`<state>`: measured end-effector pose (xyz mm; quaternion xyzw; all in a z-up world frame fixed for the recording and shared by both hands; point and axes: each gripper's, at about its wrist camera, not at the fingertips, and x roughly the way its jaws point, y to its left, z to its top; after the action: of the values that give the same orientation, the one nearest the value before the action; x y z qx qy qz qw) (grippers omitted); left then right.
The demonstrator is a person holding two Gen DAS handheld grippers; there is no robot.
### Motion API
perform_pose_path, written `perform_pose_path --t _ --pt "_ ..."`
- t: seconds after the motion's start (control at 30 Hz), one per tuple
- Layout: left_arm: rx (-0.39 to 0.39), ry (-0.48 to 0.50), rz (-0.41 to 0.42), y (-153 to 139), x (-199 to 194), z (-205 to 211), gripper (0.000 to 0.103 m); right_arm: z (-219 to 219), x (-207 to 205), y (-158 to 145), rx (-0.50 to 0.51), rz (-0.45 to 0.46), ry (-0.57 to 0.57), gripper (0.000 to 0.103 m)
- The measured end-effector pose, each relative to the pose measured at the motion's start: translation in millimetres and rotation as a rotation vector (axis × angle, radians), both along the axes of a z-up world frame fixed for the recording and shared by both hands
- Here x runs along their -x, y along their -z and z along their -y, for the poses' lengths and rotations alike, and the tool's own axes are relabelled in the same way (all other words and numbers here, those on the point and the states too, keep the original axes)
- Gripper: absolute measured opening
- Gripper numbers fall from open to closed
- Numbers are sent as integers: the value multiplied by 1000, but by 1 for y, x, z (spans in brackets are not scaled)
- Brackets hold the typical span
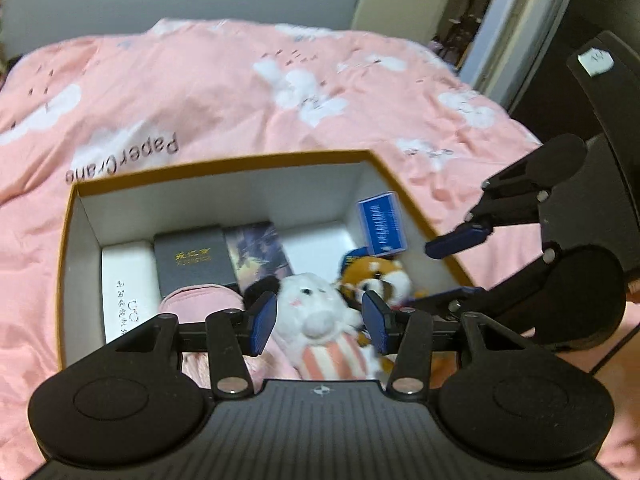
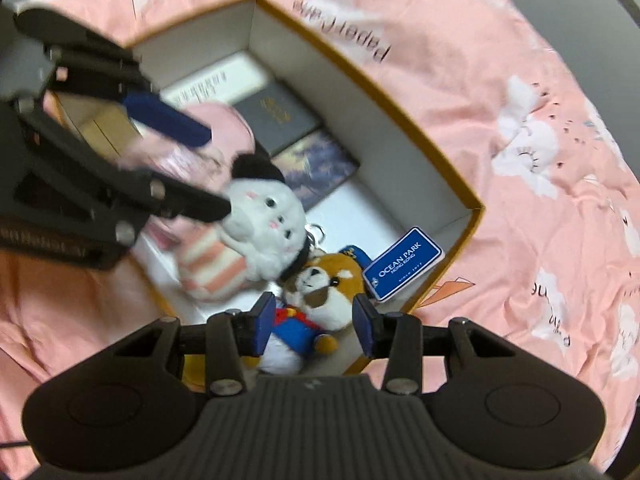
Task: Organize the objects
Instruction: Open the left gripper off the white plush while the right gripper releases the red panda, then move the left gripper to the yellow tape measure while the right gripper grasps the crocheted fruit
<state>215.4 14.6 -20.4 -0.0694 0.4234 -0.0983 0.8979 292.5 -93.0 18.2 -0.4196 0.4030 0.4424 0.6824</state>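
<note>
Two tongs hang spread over the box [image 1: 224,162] on the bed [image 1: 240,92], neither pinching anything. Left tongs [image 1: 320,326] straddle the white plush [image 1: 316,308]; its lower body is cut off behind the tool. Right tongs [image 2: 314,326] straddle the red panda plush [image 2: 324,280], whose blue outfit shows only in the right view. Tag [image 2: 402,264] text reads "OCEAN PARK" there; the left view blurs it. Dark book [image 1: 192,262] title illegible. Pink pouch [image 1: 200,300] half hidden.
</note>
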Motion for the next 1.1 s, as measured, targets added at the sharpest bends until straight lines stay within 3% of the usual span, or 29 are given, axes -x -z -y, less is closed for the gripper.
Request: perform_pose_path --t 0.13,0.23,0.37,0.63,0.83,1.1 --pt "0 46 51 -16 30 8 56 25 30 -23 -137 18 51 44" --pt "6 48 41 -12 52 14 55 30 57 -19 -260 31 117 44" --pt "-8 70 -9 7 78 22 53 64 85 -3 -367 -54 250 39" --pt "-60 105 -171 54 112 39 44 100 130 73 -338 -207 474 34" --pt "-77 82 -199 61 117 42 44 101 156 94 -288 -201 447 38" --pt "-80 94 -213 65 118 50 44 104 151 109 -295 -297 474 43"
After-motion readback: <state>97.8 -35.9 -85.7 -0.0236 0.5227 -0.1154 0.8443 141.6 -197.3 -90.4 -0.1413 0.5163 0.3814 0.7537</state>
